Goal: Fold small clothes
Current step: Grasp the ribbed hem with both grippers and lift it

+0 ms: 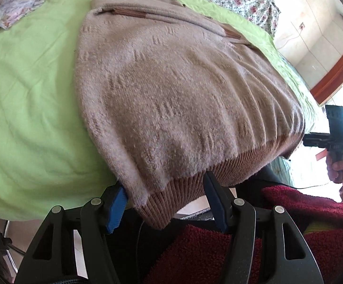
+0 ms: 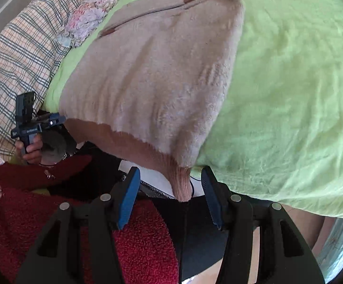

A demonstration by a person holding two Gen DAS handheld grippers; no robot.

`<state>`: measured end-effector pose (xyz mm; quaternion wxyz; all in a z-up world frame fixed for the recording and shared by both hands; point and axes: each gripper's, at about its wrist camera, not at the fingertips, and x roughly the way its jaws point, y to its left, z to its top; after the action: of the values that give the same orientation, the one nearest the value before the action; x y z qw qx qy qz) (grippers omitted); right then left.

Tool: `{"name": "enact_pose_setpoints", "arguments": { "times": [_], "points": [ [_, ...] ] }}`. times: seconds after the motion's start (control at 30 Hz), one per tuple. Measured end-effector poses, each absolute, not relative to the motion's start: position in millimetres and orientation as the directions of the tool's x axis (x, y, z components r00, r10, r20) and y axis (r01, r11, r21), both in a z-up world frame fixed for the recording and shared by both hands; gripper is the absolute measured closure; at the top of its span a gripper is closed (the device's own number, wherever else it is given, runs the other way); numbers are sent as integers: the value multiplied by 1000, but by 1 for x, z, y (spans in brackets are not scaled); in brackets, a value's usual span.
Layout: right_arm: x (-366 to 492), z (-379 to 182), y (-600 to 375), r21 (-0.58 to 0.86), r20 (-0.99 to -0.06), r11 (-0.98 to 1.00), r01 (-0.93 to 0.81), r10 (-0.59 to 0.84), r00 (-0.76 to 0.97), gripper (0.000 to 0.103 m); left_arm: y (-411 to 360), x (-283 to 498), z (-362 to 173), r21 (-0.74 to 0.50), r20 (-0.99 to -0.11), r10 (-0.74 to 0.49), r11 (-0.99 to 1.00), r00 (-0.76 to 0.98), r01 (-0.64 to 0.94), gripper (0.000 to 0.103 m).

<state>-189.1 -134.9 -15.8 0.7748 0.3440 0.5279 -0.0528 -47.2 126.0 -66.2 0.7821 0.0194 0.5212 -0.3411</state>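
Ribbed knit hem (image 1: 171,198) hangs off the near edge of the bed, and each gripper straddles a corner of it: the left gripper (image 1: 163,203) and right gripper (image 2: 170,195) both stand wide, nothing pinched yet. Closing squarely on the ribbing at both corners together should keep the fold even. Beyond, the tan sweater (image 2: 152,71) lies flat on the green sheet (image 2: 289,94), sleeves folded in. No containers are visible.

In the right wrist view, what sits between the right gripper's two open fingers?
The sweater's ribbed hem corner hangs between the right gripper's open jaws, over the green sheet's edge.
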Motion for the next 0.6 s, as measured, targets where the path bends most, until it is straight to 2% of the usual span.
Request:
{"name": "enact_pose_setpoints", "arguments": {
  "times": [0.07, 0.13, 0.2, 0.27, 0.3, 0.33, 0.43, 0.6],
  "points": [
    [-184, -19, -133, 493, -841, 761, 421, 293, 455, 48, 123, -49, -68, -309, -832, -506, 762, 227, 569, 47],
    [-177, -18, -126, 506, -828, 771, 385, 311, 466, 48, 123, -49, -69, -301, -833, -504, 759, 229, 577, 57],
    [-171, -19, -123, 507, -824, 788, 349, 322, 467, 54, 124, -48, -71, -311, -831, -512, 752, 217, 582, 58],
    [-167, -21, -120, 490, -834, 800, 347, 314, 453, 70, 127, -47, -74, -333, -828, -525, 743, 197, 580, 62],
    [-167, -22, -120, 487, -837, 800, 351, 311, 451, 76, 128, -47, -78, -340, -832, -524, 743, 185, 576, 72],
    [-169, -22, -121, 483, -840, 799, 359, 306, 448, 88, 129, -47, -82, -342, -836, -520, 742, 174, 576, 84],
    [-174, -16, -119, 489, -833, 799, 351, 309, 458, 93, 129, -53, -86, -321, -843, -506, 743, 180, 587, 94],
    [-186, 18, -125, 605, -723, 740, 295, 355, 593, 94, 133, -66, -58, -311, -801, -544, 736, 251, 602, 96]
  ]
}}
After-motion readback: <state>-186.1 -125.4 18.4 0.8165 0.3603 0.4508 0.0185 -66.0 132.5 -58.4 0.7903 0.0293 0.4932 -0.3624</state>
